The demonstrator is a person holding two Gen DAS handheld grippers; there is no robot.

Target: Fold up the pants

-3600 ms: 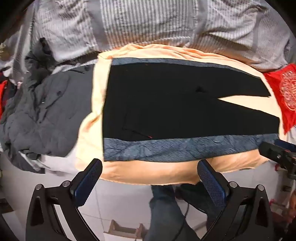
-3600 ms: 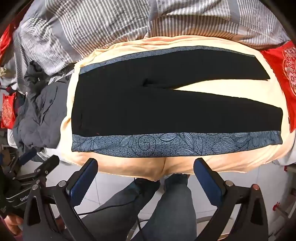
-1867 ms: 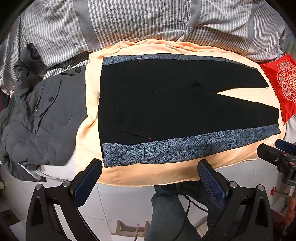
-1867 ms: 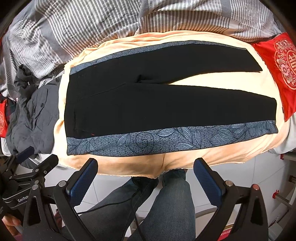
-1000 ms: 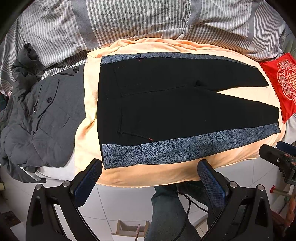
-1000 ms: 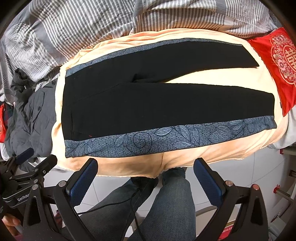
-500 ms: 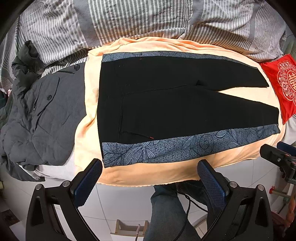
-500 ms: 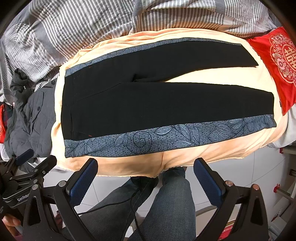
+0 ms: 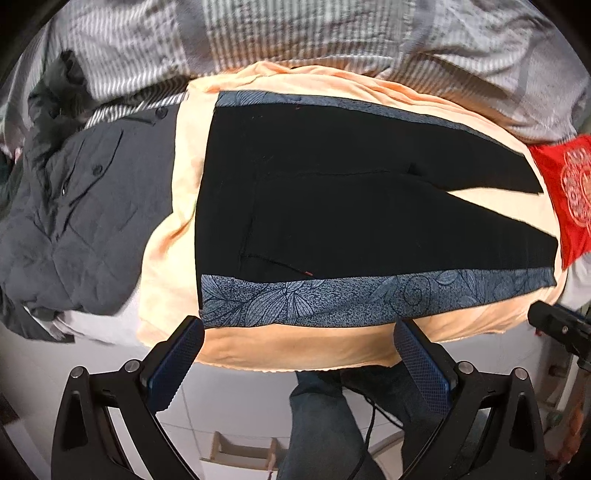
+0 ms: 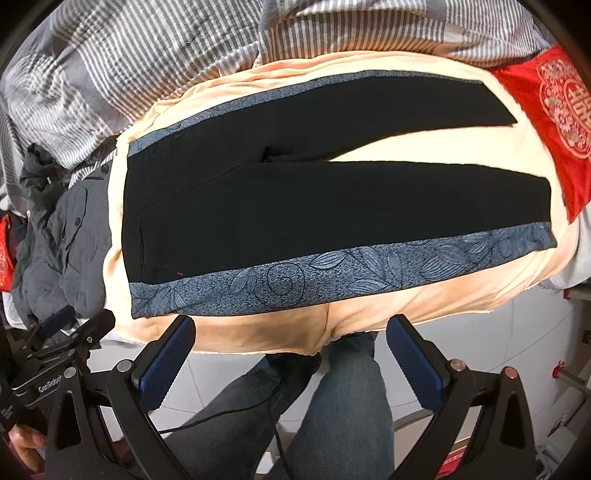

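Black pants [image 9: 351, 206] [image 10: 314, 206] with blue-grey leaf-print side stripes lie flat on a peach blanket [image 9: 295, 347] [image 10: 424, 299], waist to the left, the two legs spread apart to the right. My left gripper [image 9: 299, 328] hovers open just off the blanket's near edge, below the near stripe by the waist. My right gripper [image 10: 290, 325] is open too, under the middle of the near stripe. Neither holds anything. The right gripper's tip [image 9: 554, 323] shows at the right edge of the left wrist view, and the left gripper's body [image 10: 70, 343] at lower left of the right wrist view.
A dark grey quilted jacket [image 9: 66, 206] [image 10: 59, 236] lies left of the blanket. A striped grey duvet [image 9: 295, 33] [image 10: 147, 55] is bunched behind. A red embroidered cushion [image 9: 570, 192] [image 10: 554, 110] sits at the right. The person's jeans-clad legs [image 10: 332, 417] stand over white floor tiles [image 9: 229, 402].
Both grippers have come closer to the near edge of the blanket, so the pants fill more of each view. Both stay open; the pants have not moved.
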